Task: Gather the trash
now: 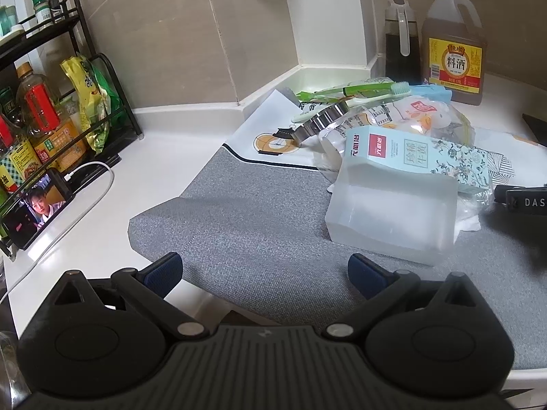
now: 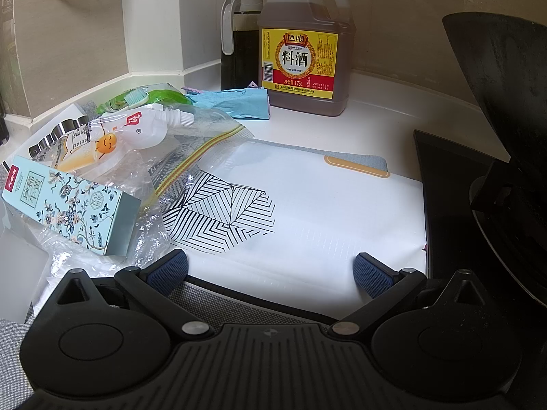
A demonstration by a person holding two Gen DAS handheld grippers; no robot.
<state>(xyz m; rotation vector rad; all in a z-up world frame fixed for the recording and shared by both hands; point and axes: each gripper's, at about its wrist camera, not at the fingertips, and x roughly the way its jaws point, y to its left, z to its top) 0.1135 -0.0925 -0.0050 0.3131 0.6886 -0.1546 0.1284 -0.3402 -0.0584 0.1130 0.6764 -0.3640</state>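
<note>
Trash pile on the mat, both grippers empty

Trash lies in a heap on the grey mat [image 1: 259, 212] on the bench: a floral carton [image 2: 73, 205], a clear plastic box [image 1: 393, 222], a spouted pouch [image 2: 136, 130], a zip bag [image 2: 208, 143] and a green toothbrush [image 1: 369, 92]. The left gripper [image 1: 265, 270] hovers with fingers wide apart, holding nothing. The right gripper [image 2: 270, 270] is also spread wide and empty, beside the carton.

Both wrist views low over counter, facing back wall; share cooking-wine jug [image 1: 453, 46] [image 2: 306, 51].
</note>
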